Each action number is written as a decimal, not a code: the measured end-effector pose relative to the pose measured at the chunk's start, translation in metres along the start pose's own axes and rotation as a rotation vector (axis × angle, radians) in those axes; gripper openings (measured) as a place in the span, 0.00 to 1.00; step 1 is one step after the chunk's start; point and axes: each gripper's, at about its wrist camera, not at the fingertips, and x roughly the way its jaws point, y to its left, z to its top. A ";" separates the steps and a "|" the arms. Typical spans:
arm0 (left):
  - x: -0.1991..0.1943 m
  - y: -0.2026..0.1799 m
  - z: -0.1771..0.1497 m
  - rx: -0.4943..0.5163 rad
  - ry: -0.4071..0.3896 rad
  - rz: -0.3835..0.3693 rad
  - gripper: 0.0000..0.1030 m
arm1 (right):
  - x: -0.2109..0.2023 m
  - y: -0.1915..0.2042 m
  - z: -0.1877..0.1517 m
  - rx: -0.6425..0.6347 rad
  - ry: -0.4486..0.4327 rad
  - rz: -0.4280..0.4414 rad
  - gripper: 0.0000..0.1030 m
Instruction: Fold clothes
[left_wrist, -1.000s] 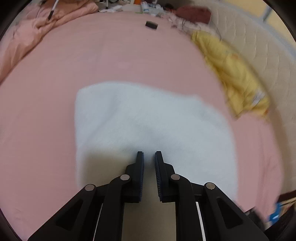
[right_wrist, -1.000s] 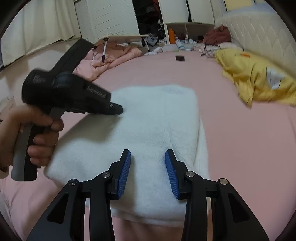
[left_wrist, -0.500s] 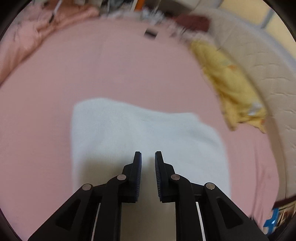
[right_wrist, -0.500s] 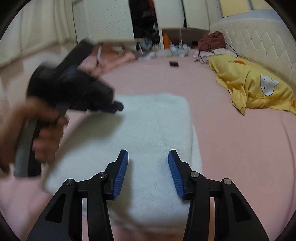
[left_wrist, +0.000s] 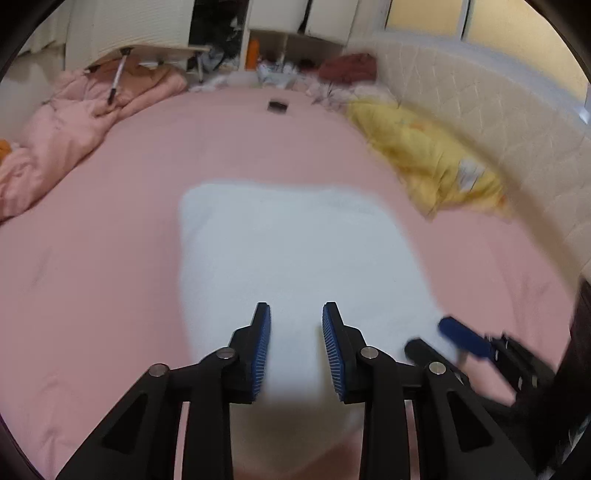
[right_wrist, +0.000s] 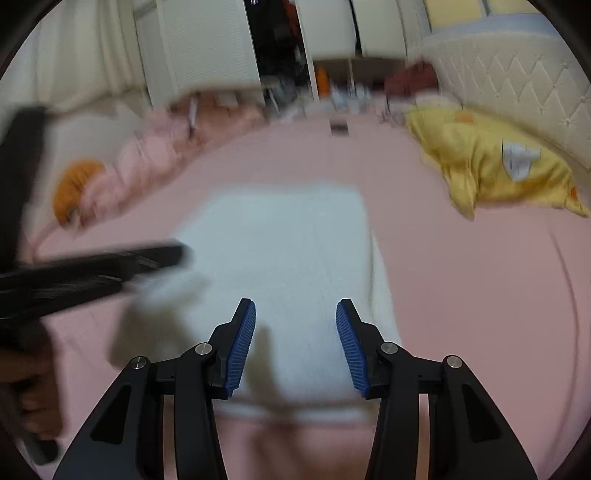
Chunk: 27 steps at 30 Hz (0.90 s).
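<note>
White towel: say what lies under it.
The white towel lies flat on the pink bedsheet, which shows all around it. Whatever is beneath its middle is covered and cannot be seen.

White fluffy garment (left_wrist: 295, 254) lies folded on bed.

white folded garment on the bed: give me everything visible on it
The white folded garment is a roughly rectangular, thick, fluffy-looking pile, fleece or terry by its texture, lying flat on the pink bedsheet mid-bed. Its edges look stacked, so it seems folded at least once. Motion blur hides any seams or labels. Neither gripper holds it: the left gripper is opening above its near edge with nothing between the pads, and the right gripper hovers open.
</note>
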 end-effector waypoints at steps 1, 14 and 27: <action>0.011 -0.002 -0.005 0.017 0.018 0.009 0.28 | 0.002 0.000 -0.004 -0.002 0.018 -0.005 0.48; -0.058 0.010 -0.040 -0.069 0.019 0.088 0.80 | -0.118 0.031 -0.051 -0.015 -0.120 -0.059 0.78; -0.147 0.026 -0.207 -0.100 -0.038 0.122 0.86 | -0.184 0.080 -0.119 -0.061 -0.151 -0.113 0.78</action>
